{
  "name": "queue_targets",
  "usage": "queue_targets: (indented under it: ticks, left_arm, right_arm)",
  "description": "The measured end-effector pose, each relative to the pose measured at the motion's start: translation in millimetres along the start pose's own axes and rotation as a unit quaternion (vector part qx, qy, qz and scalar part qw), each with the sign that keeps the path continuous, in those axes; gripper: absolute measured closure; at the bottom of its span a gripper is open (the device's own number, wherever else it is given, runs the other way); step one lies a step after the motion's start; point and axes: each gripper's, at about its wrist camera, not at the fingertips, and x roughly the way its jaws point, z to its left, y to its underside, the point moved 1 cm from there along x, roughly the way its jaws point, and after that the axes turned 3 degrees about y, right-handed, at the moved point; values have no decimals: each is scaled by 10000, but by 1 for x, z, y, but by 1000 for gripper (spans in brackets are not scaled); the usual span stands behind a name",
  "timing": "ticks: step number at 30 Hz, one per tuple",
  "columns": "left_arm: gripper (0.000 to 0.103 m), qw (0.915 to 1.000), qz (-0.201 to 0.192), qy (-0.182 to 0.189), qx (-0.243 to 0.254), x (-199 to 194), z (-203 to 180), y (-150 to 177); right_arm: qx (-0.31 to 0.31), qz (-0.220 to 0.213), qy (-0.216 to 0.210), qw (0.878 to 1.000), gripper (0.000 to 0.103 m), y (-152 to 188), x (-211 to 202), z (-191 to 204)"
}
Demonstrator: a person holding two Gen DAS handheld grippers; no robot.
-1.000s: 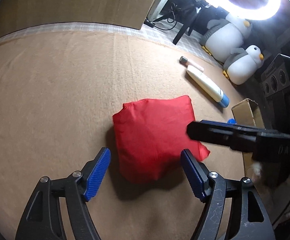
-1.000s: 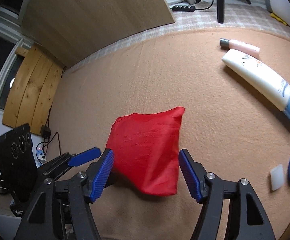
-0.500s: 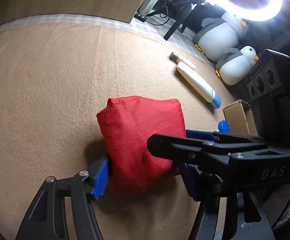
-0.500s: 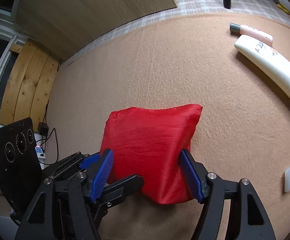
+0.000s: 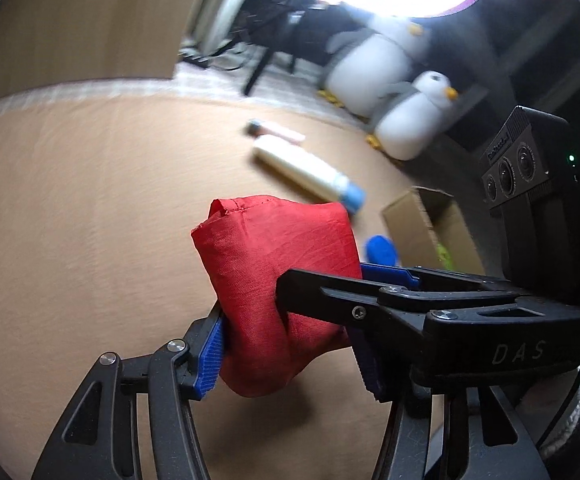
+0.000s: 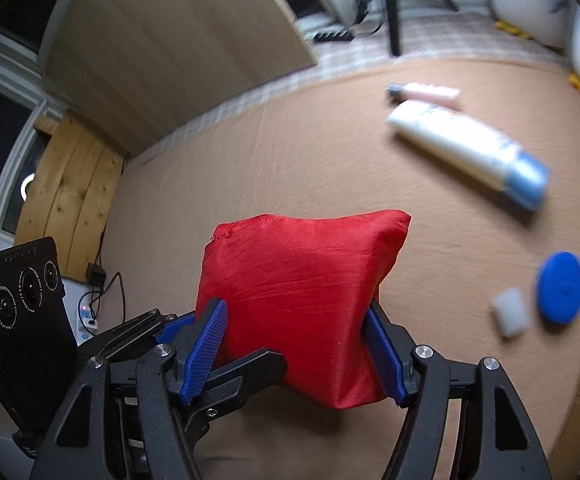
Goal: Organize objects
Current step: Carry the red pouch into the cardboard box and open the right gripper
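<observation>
A red fabric pouch (image 5: pixel 274 256) hangs just above the tan carpet (image 5: pixel 70 220), held from two sides. My left gripper (image 5: pixel 288 360) has its blue pads pressed into the pouch's lower part, and its jaws are closing on it. My right gripper (image 5: pixel 329 280) comes in from the right and grips the same pouch crosswise. In the right wrist view the pouch (image 6: pixel 301 288) bulges between the right gripper's (image 6: pixel 295 348) blue pads. The left gripper's fingers (image 6: pixel 250 368) reach in from the lower left.
On the carpet lie a white tube with a blue cap (image 6: pixel 465 148), a small pink tube (image 6: pixel 425 94), a blue round lid (image 6: pixel 561 286) and a small white block (image 6: pixel 509 312). An open cardboard box (image 5: pixel 421 220) stands at right. Two penguin plush toys (image 5: pixel 377 68) sit behind.
The left jaws narrowed onto the pouch, which earlier lay flat on the carpet. The right gripper moved onto it too. Both have come up with the pouch.
</observation>
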Motion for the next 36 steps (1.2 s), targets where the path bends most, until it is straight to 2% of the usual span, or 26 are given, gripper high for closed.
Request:
queue_targets:
  ticks: [11,22,28,36]
  left_arm:
    - [45,9954,164,591,729,36,-115,-2]
    - [45,9825,634,1047,1406,93,-219,20]
    - [45,9769,806,1165,1597,118,-257,32]
    - [42,9731,1021,1100,1748,136,-279,41]
  right_arm:
    - [616,-681,299,9953,37,30,-92,-74]
    - [1162,-1030,720,9852,37,77,-155,-151]
    - [1455,-1123,858,9792,37,93,-172,-184]
    - [1685,-1124,962,9745,37,103,-176,-207]
